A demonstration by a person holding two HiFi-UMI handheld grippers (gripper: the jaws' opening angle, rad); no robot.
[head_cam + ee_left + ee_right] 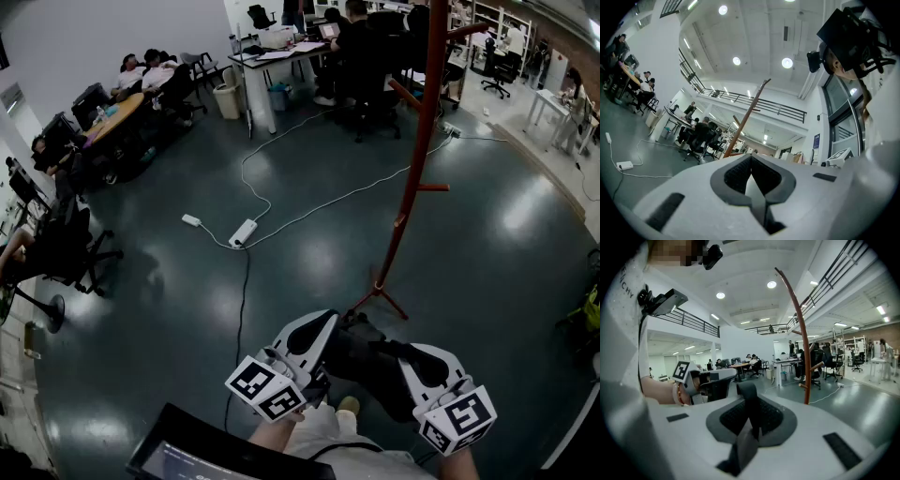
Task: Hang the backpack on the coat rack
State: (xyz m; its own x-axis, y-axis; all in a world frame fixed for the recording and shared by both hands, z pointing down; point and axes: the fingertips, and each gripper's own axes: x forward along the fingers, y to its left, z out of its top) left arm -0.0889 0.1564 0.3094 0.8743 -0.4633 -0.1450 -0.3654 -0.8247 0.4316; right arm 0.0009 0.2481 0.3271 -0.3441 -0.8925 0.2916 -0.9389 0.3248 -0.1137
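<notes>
The coat rack [418,141] is a red-brown pole with short pegs, standing on the floor just ahead of me; it also shows as the rack [749,110] in the left gripper view and as the rack [799,333] in the right gripper view. A dark backpack [370,370] hangs low between both grippers, near the rack's foot. My right gripper [751,416] is shut on a black strap [749,394] that loops up out of its jaws. My left gripper [752,180] is closed with a thin strip of grey fabric pinched between its pads. In the head view the left gripper [328,328] and the right gripper [403,352] flank the bag.
A white power strip [243,232] with cables lies on the dark floor to the left of the rack. Desks [281,56] with seated people fill the back, and office chairs [70,248] stand at the left. A dark screen [187,459] sits at the bottom edge.
</notes>
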